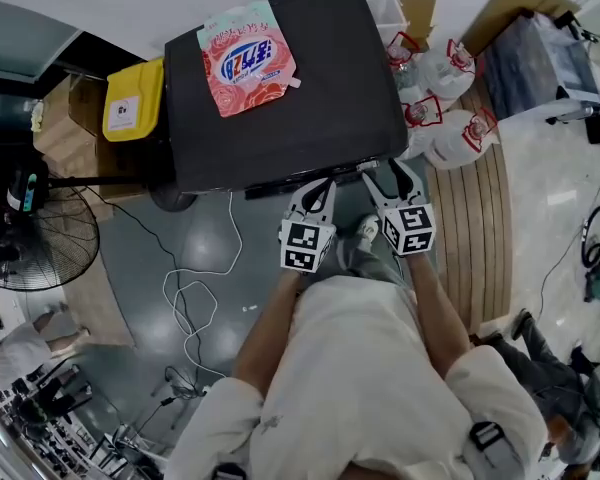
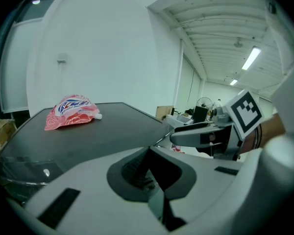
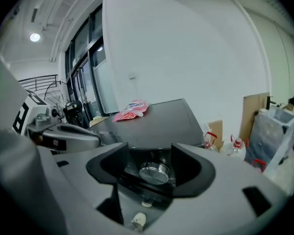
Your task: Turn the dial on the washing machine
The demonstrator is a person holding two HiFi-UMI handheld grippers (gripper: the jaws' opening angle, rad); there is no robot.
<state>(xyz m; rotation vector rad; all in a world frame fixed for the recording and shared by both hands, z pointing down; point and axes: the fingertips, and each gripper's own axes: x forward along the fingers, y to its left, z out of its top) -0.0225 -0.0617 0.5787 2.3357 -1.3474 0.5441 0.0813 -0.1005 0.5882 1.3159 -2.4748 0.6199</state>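
The right gripper (image 3: 149,155) has its jaws spread wide, and the washing machine's dial (image 3: 154,173), a round silver knob on the dark control panel, sits in the gap between them. There is space on both sides of the dial, a little less on the right. The wide-angle lens makes it hard to say whether the pads are level with the dial or just short of it. Nothing is clamped.

The left gripper (image 2: 149,153) has its jaws pressed together with nothing between them; one ribbed pad (image 2: 133,169) shows in the dark recess. It points across the flat black top of the washing machine (image 2: 103,126).

From the head view both grippers are at the machine's front edge, the left gripper (image 1: 318,190) just beside the right gripper (image 1: 388,178), each held by a bare forearm. A pink detergent pouch (image 1: 248,58) lies on the lid towards the back left corner (its spout points right). A yellow bin (image 1: 133,98) stands against the machine's left side, and white jugs (image 1: 448,108) with red handles crowd its right. A white cable (image 1: 192,293) loops over the grey floor, near a standing fan (image 1: 40,240).
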